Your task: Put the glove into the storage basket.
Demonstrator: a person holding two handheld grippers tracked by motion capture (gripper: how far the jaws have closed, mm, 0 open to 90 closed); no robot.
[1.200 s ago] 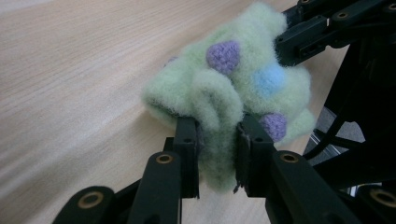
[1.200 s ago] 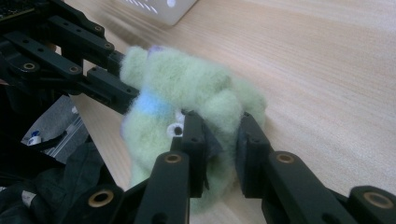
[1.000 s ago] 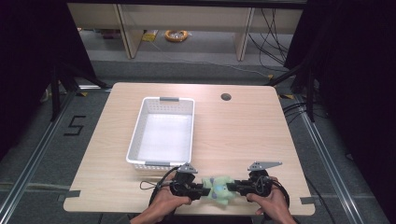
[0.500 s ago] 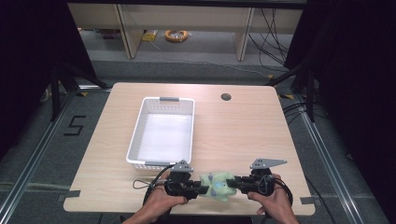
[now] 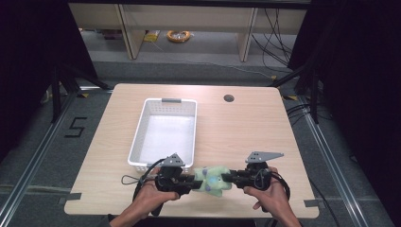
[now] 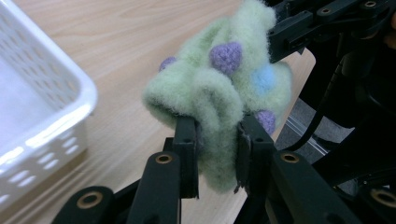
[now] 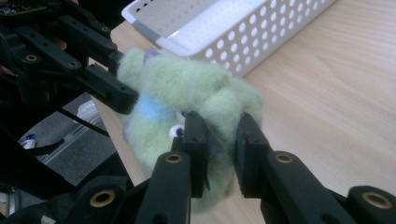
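Pale wood tabletop (image 5: 246,127) fills the middle of the high view, dark floor all around it, and right at the near edge both grippers are at work. Left gripper (image 5: 190,181) comes in from the person's left hand (image 5: 151,196), jaws pinched tight on a fold of a fuzzy green plush toy (image 5: 213,178); in the left gripper view the fabric bulges between the two black pads (image 6: 186,140), squeezed thin. Right gripper (image 5: 228,178), carried by the right hand (image 5: 269,196), bites the opposite end of the same toy, and in the right gripper view a wad of green fleece is clamped between its pads (image 7: 195,140). So the toy hangs between the two, held from both sides, clear of the wood near the front edge, the grippers pointing at each other. Purple and blue dots stud the fleece, plain in the left gripper view, and a small white eye peeks out by the right jaw. Just beyond the left gripper sits a white perforated basket (image 5: 137,142), its long side running away toward the far edge, nothing visible inside. Farther back on the right, a small round hole (image 5: 229,98) marks the tabletop. Past the table, a yellow coil (image 5: 178,35) lies on the floor by shelving legs.
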